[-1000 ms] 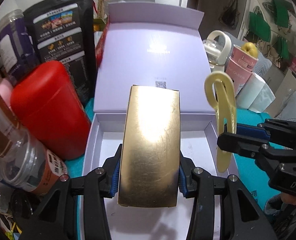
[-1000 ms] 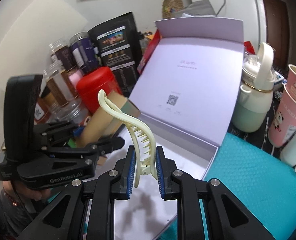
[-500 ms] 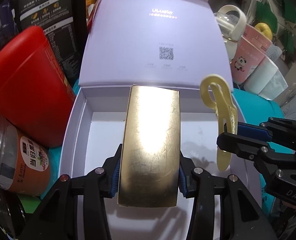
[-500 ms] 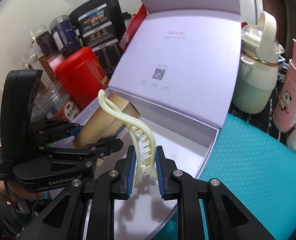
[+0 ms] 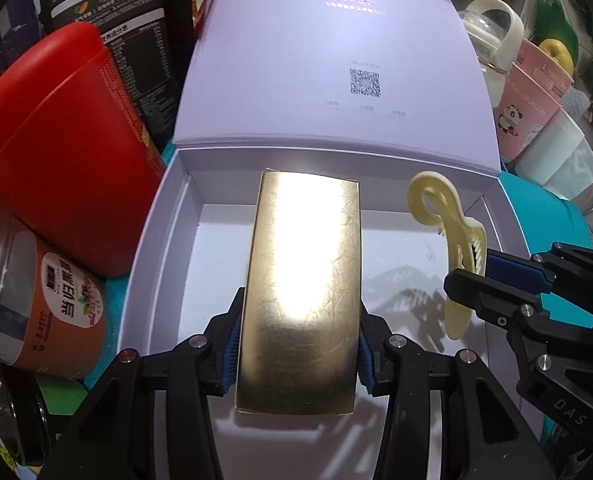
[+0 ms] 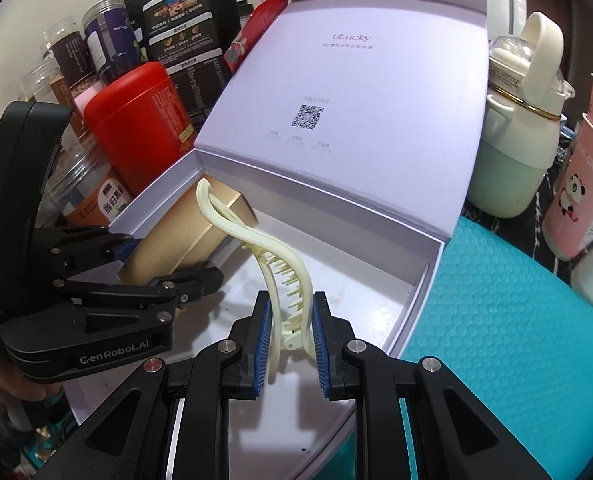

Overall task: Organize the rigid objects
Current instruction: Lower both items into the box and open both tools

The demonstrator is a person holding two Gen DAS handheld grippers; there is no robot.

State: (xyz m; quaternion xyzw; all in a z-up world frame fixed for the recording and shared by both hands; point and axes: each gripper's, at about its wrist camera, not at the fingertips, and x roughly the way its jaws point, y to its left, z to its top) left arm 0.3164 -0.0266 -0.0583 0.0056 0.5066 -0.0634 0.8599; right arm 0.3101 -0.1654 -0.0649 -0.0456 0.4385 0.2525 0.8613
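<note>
My left gripper (image 5: 298, 354) is shut on a gold box (image 5: 304, 280) and holds it inside the open lilac gift box (image 5: 156, 240), just above its white floor. The gold box also shows in the right wrist view (image 6: 184, 236). My right gripper (image 6: 290, 340) is shut on a cream hair claw clip (image 6: 272, 264), held over the right part of the same gift box (image 6: 424, 292). In the left wrist view the clip (image 5: 452, 236) and the right gripper (image 5: 496, 276) are at the right. The box lid (image 6: 356, 92) stands open behind.
A red canister (image 5: 56, 140) and jars (image 5: 44, 300) crowd the left side of the gift box. A dark snack bag (image 6: 180, 28) stands behind. A cream and green bottle (image 6: 516, 140) and pink panda cups (image 6: 584, 196) stand right. A teal bubble mat (image 6: 496, 340) covers the table.
Both grippers have moved forward and down into the gift box, carrying the gold box and the clip lower towards its floor.
</note>
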